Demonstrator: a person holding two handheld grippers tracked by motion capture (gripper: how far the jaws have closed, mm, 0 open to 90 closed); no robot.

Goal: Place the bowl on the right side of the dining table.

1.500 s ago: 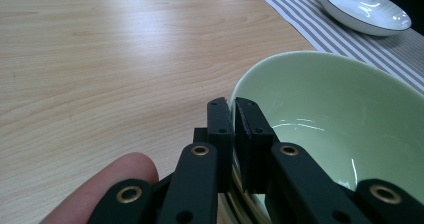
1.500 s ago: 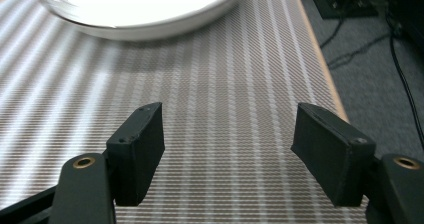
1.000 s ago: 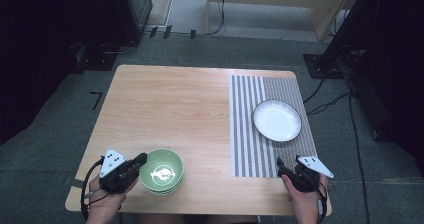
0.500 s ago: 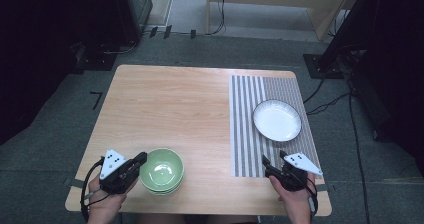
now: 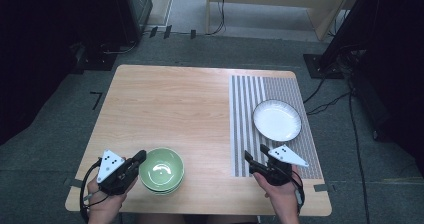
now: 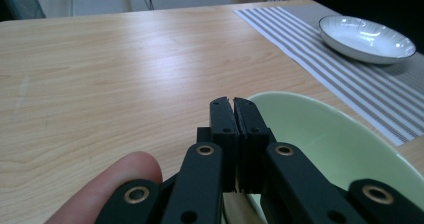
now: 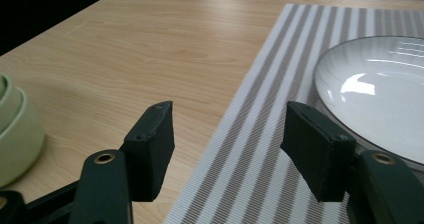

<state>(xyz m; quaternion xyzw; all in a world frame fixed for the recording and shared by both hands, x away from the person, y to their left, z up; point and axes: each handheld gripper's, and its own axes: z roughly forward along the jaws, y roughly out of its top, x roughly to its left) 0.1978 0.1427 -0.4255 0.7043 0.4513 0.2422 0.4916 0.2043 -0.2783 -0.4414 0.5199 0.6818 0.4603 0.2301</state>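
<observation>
- At the near left edge of the wooden table (image 5: 165,104), the left gripper (image 5: 139,159) is held with its jaws pressed together and nothing between them, its tip just beside the rim of a green bowl (image 5: 161,170).
- The high view shows the green bowl as the top of a small stack near the table's near edge, glossy inside and holding nothing.
- The left gripper view adds what the high view cannot: the two black jaws meet face to face, just left of the bowl's near rim, with a fingertip (image 6: 107,184) of the person's hand beside them.
- At the near right, the right gripper (image 5: 254,162) hangs over the near part of a striped placemat (image 5: 245,114); its jaws stand well apart with nothing between them, and they have just been closing a little.
- The right gripper view frames mat stripes between the two jaws, with the side of the stacked bowls at the far left of that picture, showing two rims one inside the other.
- Farther back on the right, a white plate (image 5: 277,120) with a dark rim lies flat on the placemat, bare of food.
- Beyond the table, cables (image 5: 320,96) trail across a grey floor.
</observation>
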